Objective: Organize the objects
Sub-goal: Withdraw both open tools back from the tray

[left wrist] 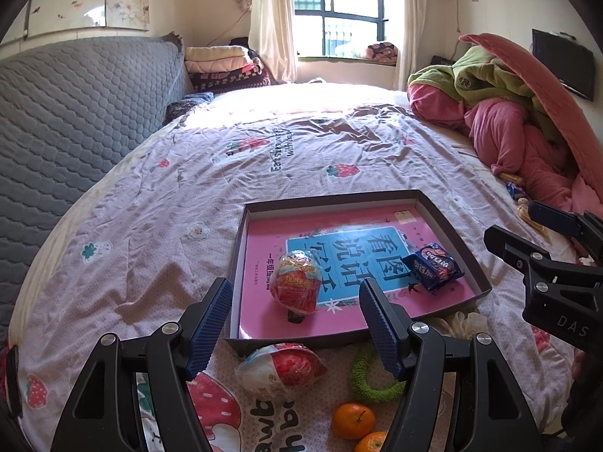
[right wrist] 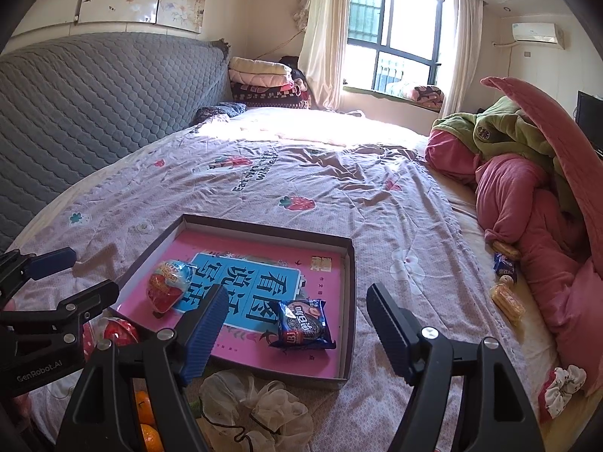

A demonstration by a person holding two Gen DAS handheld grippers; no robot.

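The bed (left wrist: 264, 173) under its strawberry-print quilt fills both views, with a pile of pink and green bedding (right wrist: 527, 173) heaped at its right side. On the quilt sits a shallow dark tray (left wrist: 331, 197) lined with a pink book cover (right wrist: 264, 263) whose large blue panel carries Chinese characters, upside down from here, seemingly 看图说话写话, with "一年级" legible beside it. Inside the tray lie a red egg-shaped wrapped toy (left wrist: 297, 282) and a blue cookie packet (right wrist: 303, 324), its brand lettering too distorted to read. That suggests the sorting is partly done. Outside the tray, near its front edge, wait a second wrapped egg (left wrist: 280, 369), a cream mesh pouf (right wrist: 256, 406), a green fuzzy ring (left wrist: 367, 380) and two oranges (left wrist: 352, 420); more snack packets (right wrist: 505, 282) and a floral scrunchie (right wrist: 563, 384) lie by the bedding. The left gripper (left wrist: 296, 326) hovers above the outside egg, released and empty; the right gripper (right wrist: 292, 333), also spread and empty, hangs over the tray's near side. "GenRobot.AI" and "DAS" are printed on the gripper bodies.
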